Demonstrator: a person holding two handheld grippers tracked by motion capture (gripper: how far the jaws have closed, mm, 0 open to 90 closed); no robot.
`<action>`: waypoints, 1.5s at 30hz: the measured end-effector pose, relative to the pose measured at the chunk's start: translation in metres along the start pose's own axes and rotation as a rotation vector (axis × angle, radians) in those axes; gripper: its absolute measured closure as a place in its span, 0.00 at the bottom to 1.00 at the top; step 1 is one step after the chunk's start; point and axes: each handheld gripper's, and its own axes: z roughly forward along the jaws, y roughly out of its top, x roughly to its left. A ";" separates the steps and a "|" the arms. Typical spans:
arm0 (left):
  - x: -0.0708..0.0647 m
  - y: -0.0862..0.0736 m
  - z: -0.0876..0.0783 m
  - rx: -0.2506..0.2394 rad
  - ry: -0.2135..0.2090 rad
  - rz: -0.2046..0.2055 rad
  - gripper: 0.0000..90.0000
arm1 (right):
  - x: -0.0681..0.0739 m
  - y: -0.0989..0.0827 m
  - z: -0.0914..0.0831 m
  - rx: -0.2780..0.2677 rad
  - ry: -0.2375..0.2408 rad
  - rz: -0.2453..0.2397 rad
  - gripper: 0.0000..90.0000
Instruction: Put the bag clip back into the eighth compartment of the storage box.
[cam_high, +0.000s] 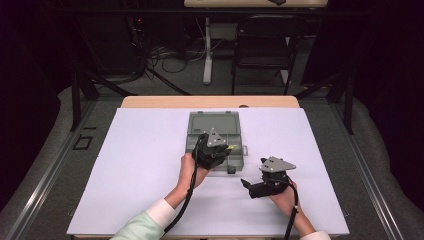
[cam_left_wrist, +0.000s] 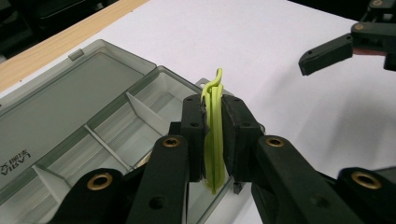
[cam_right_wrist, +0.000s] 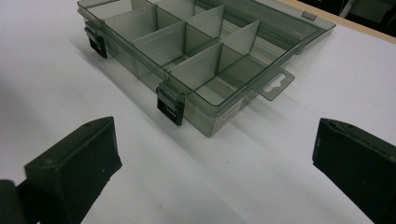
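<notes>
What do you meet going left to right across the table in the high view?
Bare white table surface → left hand-held gripper, shut on a yellow-green strip over the open compartment box → right hand-held gripper, jaws open, on the table beside the box.

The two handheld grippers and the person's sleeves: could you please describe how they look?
Both the left claw and the right claw are black, with angular jaws joined by brass-coloured pivot pins. Each carries a grey three-cornered plate on top and trails a black cable. The person's pale green sleeve ends in a white cuff.
</notes>
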 end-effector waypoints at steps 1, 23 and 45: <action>0.000 0.000 0.002 0.001 -0.004 -0.005 0.89 | 0.000 0.000 0.000 0.001 0.001 0.000 0.00; -0.007 -0.004 0.037 0.025 0.012 -0.098 0.88 | 0.001 -0.001 0.001 0.009 0.004 -0.008 0.00; -0.016 -0.010 0.057 0.047 0.035 -0.147 0.88 | 0.000 -0.001 0.001 0.010 0.009 -0.007 0.00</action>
